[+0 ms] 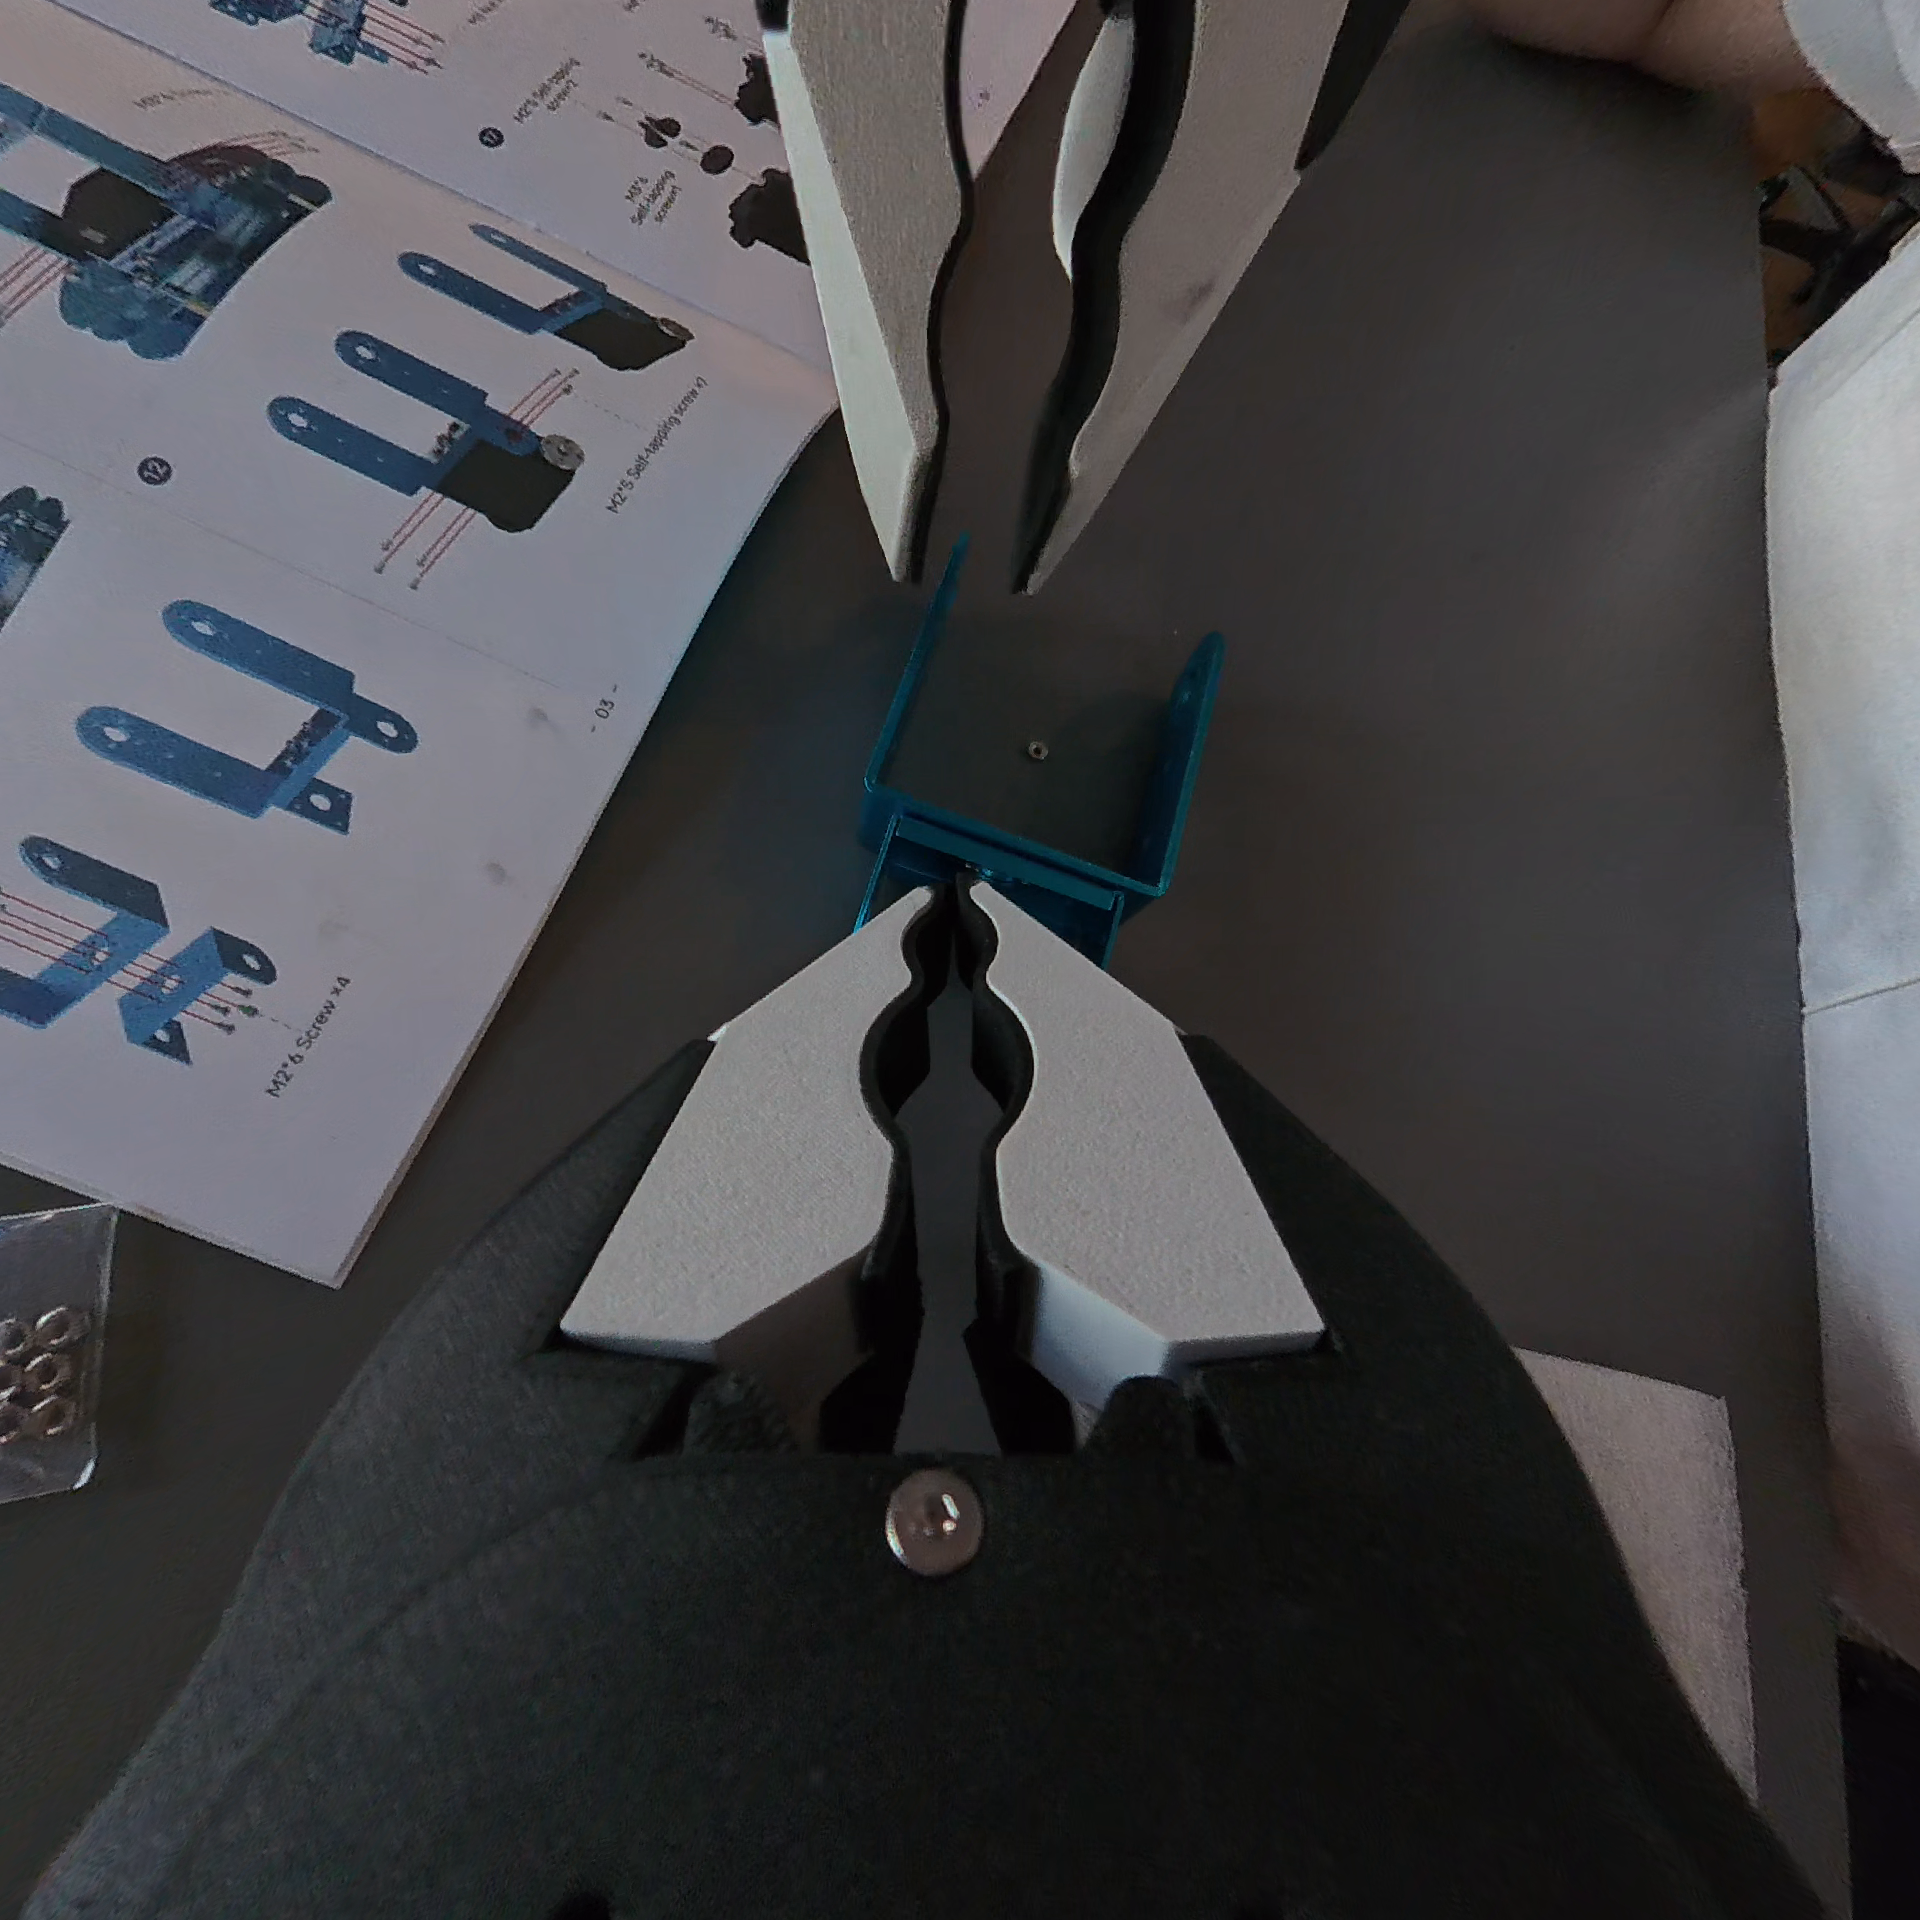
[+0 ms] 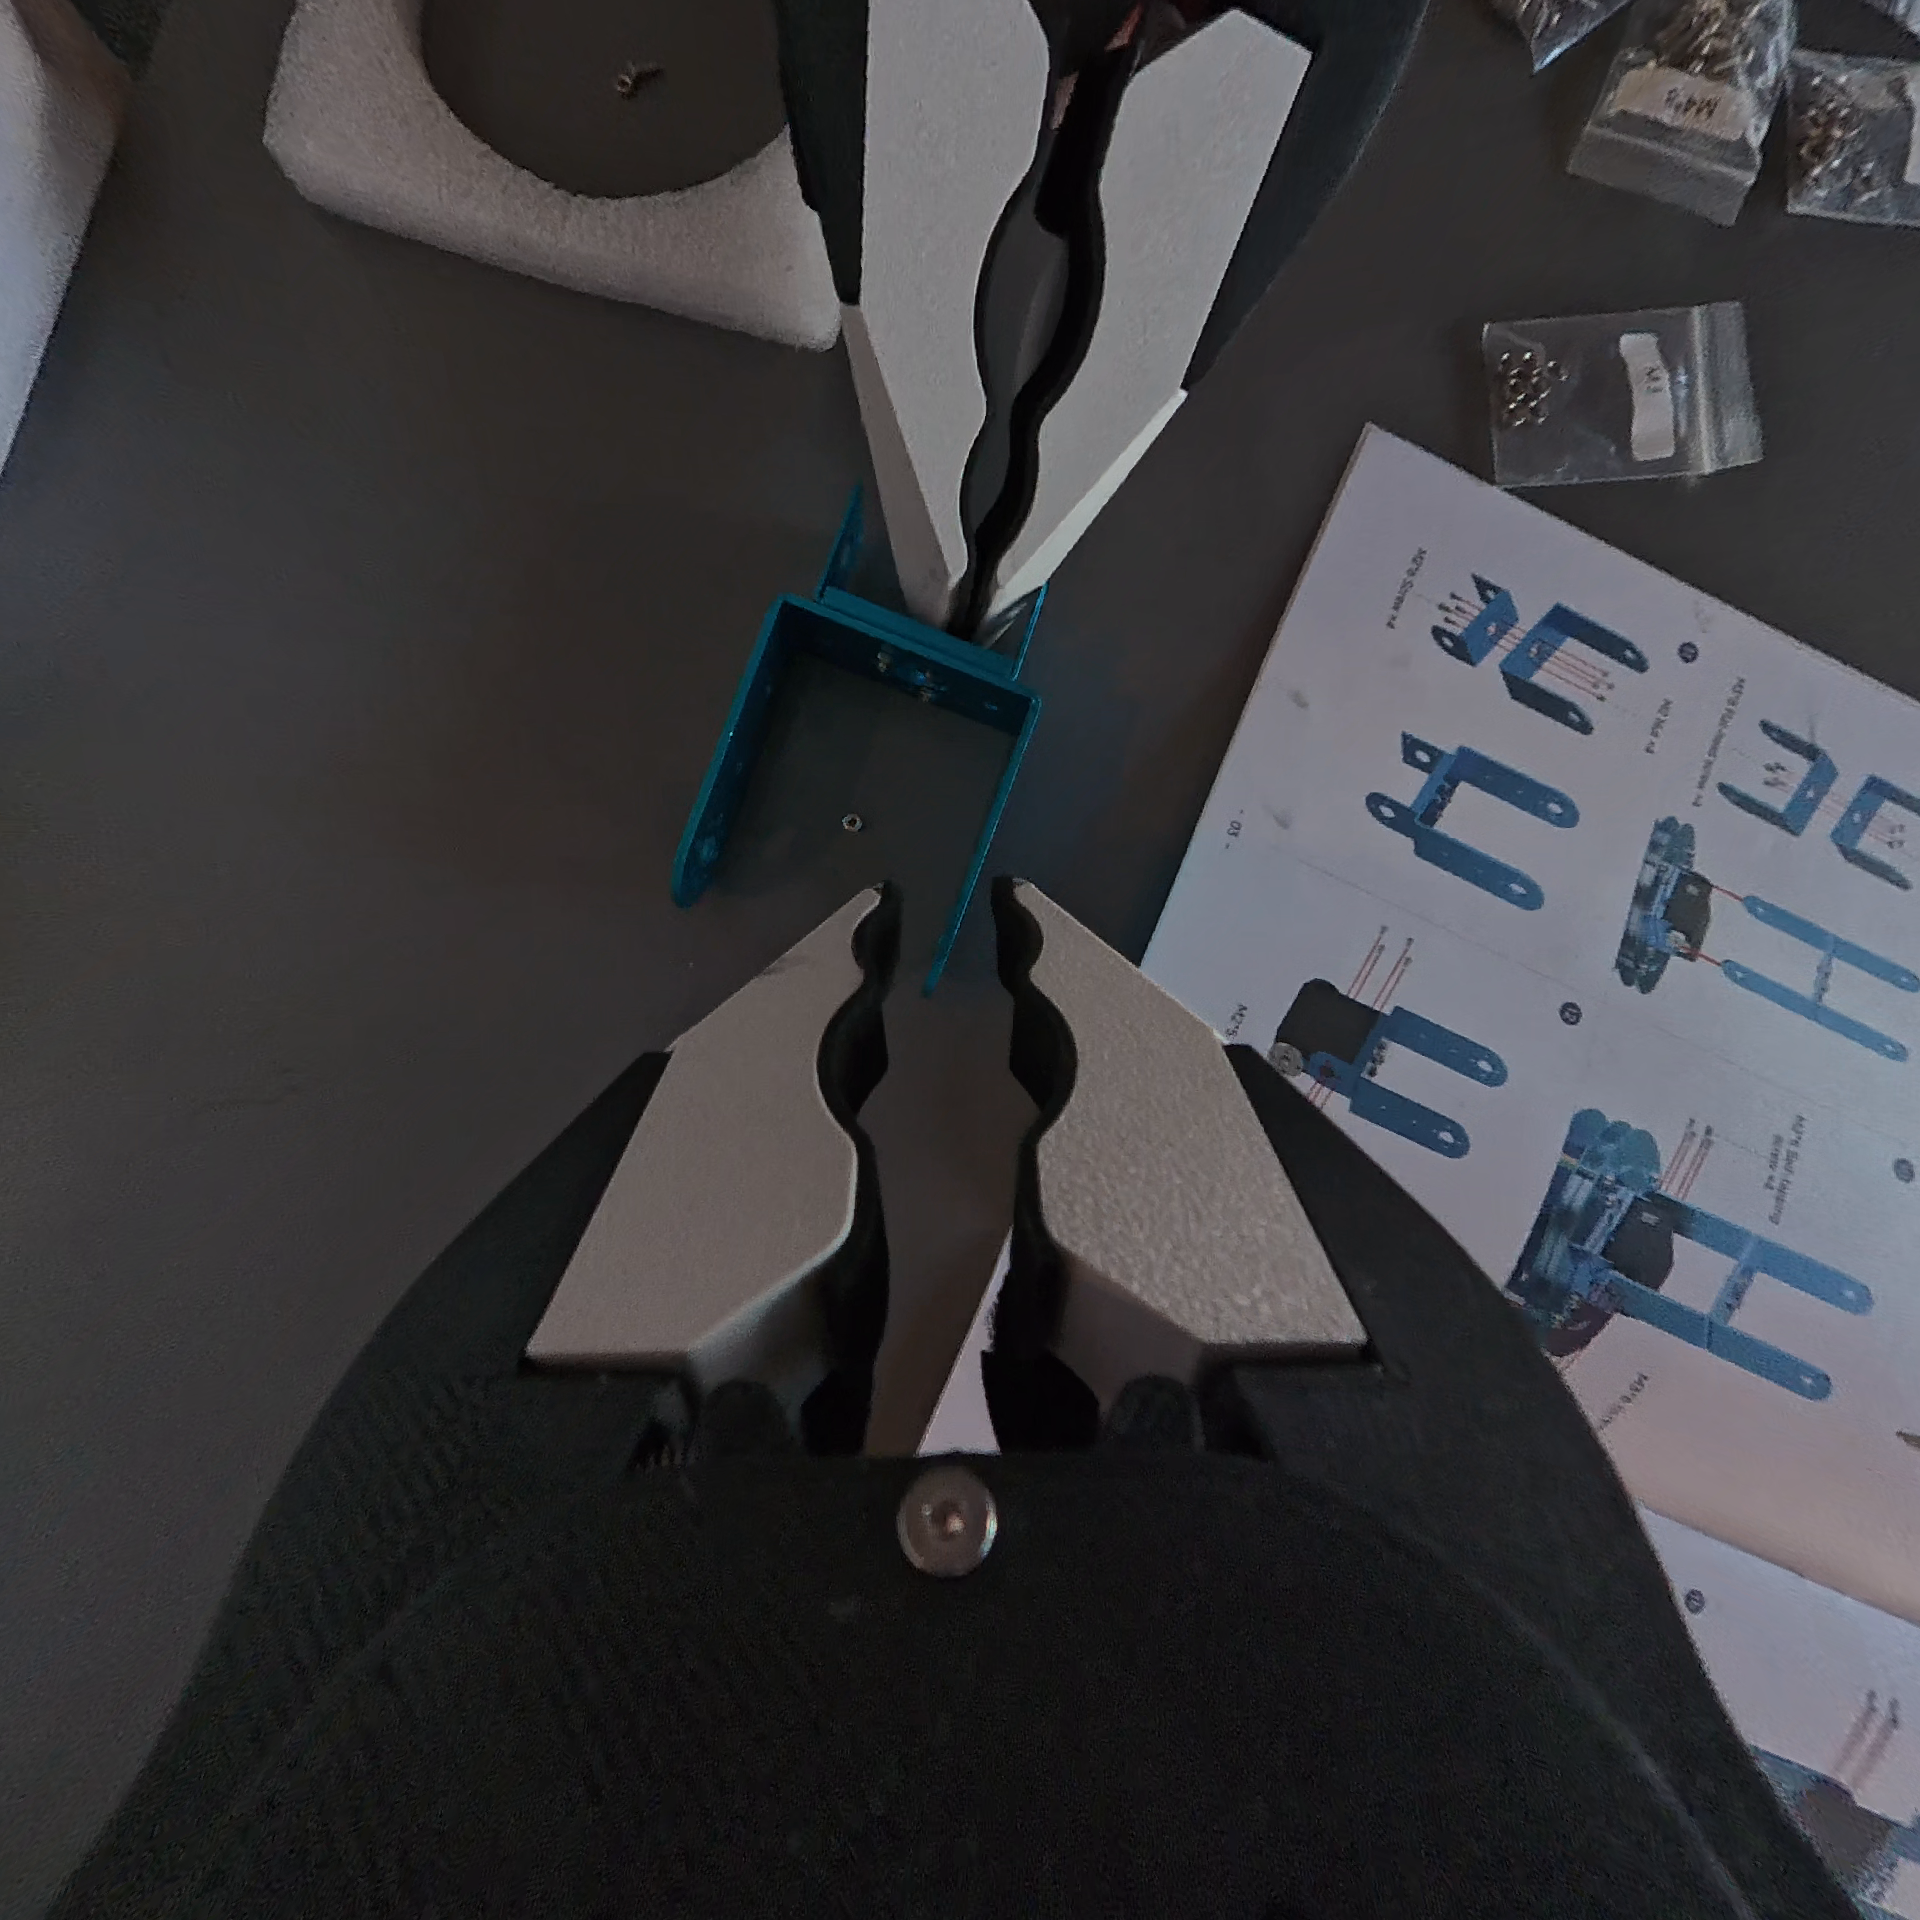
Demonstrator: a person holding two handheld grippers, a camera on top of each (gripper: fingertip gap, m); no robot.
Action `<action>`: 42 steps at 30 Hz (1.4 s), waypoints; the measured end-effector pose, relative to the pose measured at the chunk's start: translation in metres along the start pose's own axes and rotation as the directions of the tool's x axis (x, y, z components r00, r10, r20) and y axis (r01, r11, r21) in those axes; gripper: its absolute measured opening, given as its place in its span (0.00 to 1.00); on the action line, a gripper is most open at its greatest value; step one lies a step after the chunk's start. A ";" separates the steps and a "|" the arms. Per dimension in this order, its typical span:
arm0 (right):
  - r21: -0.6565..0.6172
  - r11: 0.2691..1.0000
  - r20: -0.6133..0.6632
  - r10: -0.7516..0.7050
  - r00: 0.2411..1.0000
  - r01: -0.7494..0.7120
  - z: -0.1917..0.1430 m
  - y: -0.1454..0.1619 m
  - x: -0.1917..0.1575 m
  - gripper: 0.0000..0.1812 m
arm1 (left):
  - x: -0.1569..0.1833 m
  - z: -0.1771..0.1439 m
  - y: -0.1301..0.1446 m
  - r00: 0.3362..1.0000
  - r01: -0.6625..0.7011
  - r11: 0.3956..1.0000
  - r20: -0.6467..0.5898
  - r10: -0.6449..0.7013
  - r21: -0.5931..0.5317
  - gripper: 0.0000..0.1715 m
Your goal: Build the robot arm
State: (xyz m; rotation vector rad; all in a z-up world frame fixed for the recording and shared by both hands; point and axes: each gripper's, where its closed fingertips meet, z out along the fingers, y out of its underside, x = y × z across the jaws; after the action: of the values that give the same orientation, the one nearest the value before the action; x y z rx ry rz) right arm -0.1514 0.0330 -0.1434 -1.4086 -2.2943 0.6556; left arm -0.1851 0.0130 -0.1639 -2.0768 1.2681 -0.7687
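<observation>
A blue metal U-shaped bracket assembly (image 1: 1184,769) stands on the dark table. My left gripper (image 1: 958,888) is shut on its near cross-plate. It also shows from the far side in the right wrist view (image 2: 971,613). My right gripper (image 2: 943,891) is open, with its fingertips on either side of the tip of one bracket (image 2: 727,769) arm, not closed on it. In the left wrist view the right gripper (image 1: 968,582) comes in from the top. A tiny metal nut (image 1: 1036,750) lies on the table between the bracket arms and also shows in the right wrist view (image 2: 852,823).
An open instruction booklet (image 1: 312,623) lies beside the bracket (image 2: 1558,935). Clear bags of small hardware (image 2: 1621,395) lie past it, one also in the left wrist view (image 1: 42,1351). A white foam block (image 2: 540,229) with a round cutout holds a screw (image 2: 636,78). A white sleeve (image 1: 1849,727) is at the right. There is about 5 cm between the tips of the two grippers.
</observation>
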 end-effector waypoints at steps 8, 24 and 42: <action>-0.020 1.000 0.024 0.008 1.000 -0.008 0.009 0.004 -0.004 0.08 | 0.001 0.000 -0.002 0.999 0.041 0.999 -0.004 -0.041 0.004 0.00; 0.068 0.995 0.067 -0.074 0.995 0.069 0.003 -0.021 -0.022 0.04 | 0.003 0.004 -0.001 0.997 0.068 0.998 -0.026 -0.068 -0.003 0.00; -0.171 0.974 0.079 -0.135 0.988 0.147 0.025 -0.003 -0.020 0.04 | 0.005 0.006 0.001 0.998 0.059 0.998 -0.031 -0.060 -0.022 0.00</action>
State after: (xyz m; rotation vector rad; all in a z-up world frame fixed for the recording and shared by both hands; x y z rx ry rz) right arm -0.1588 0.0091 -0.1638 -1.3001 -2.5313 0.4722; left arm -0.1796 0.0090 -0.1677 -2.1357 1.2415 -0.8206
